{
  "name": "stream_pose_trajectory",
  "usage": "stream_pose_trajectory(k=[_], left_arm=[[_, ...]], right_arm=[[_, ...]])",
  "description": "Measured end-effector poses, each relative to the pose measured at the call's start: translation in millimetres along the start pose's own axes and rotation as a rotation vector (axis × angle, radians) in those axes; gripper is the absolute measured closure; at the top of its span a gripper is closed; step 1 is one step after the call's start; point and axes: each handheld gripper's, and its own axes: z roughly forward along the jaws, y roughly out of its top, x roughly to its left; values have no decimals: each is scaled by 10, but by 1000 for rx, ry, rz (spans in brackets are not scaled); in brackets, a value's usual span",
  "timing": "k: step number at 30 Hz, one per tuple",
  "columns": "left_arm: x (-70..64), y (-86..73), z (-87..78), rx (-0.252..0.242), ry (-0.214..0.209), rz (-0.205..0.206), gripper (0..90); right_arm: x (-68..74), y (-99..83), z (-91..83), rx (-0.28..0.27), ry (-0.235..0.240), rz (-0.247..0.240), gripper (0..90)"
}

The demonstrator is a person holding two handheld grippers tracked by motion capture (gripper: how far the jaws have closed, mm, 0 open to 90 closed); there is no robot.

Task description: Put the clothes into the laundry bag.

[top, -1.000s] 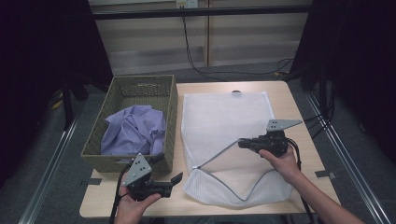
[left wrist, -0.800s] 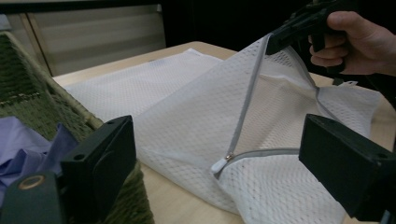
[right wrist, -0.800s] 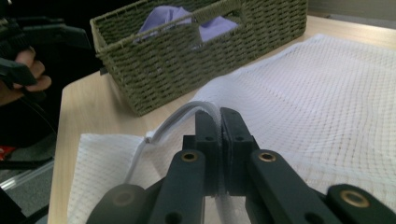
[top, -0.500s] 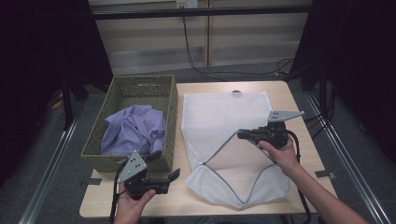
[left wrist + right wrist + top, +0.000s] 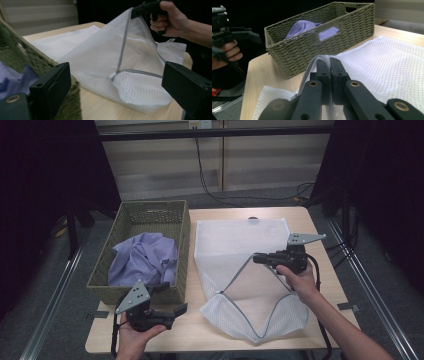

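Observation:
A white mesh laundry bag [image 5: 240, 245] with a grey zipper lies on the wooden table [image 5: 320, 250]. My right gripper [image 5: 257, 259] is shut on the bag's zippered upper edge [image 5: 318, 58] and holds it up off the table, so the mouth gapes toward the near side [image 5: 125, 45]. My left gripper [image 5: 180, 310] is open at the table's near left corner, beside the basket's front, with nothing between its jaws. A crumpled lilac shirt [image 5: 145, 260] lies in the green woven basket [image 5: 182, 227].
The basket [image 5: 362, 22] stands along the table's left side, close to the bag. Dark curtains and metal rails flank the table. A black cable hangs at the back wall [image 5: 200, 165].
My right gripper has lifted the bag's zipper edge higher and farther back, widening the mouth. My left gripper has drifted slightly left and nearer, still open.

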Motion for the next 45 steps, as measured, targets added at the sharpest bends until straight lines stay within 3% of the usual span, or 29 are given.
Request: stream_pose_trajectory(k=[2, 4, 11, 14, 17, 20, 21, 25, 28, 34, 37, 38, 42, 45], left_arm=[[67, 88, -102, -20, 42, -15, 118], [98, 115, -134, -18, 45, -16, 118], [445, 229, -306, 42, 104, -52, 68], [538, 255, -326, 70, 115, -49, 58], [731, 294, -370, 86, 124, -71, 57], [807, 333, -389, 102, 137, -73, 56], [881, 371, -367, 147, 103, -85, 21], [983, 445, -309, 200, 122, -71, 32], [1037, 476, -280, 193, 128, -79, 34], [1213, 570, -161, 237, 157, -81, 39], [1283, 604, -126, 206, 159, -86, 54], [1309, 622, -110, 178, 167, -66, 53], [1387, 631, -58, 169, 181, -63, 53], [1470, 603, 0, 172, 213, -87, 57]], right_arm=[[-3, -4, 6, 3, 3, 0, 873], [-5, -5, 9, 4, 4, 0, 873], [-1, -9, 21, 10, 5, 1, 874], [2, -11, 27, 12, 7, -2, 873], [10, -20, 34, 17, 10, -4, 873], [11, -25, 37, 21, 9, -7, 873], [12, -26, 40, 24, 9, -5, 874], [9, -22, 36, 21, 7, -7, 874], [10, -20, 31, 19, 10, -5, 874], [5, -35, 44, 26, 12, -5, 874], [6, -37, 44, 27, 12, -7, 874], [3, -38, 41, 26, 12, -7, 874], [-6, -39, 36, 26, 12, -6, 874], [-8, -40, 40, 28, 11, -5, 874]])
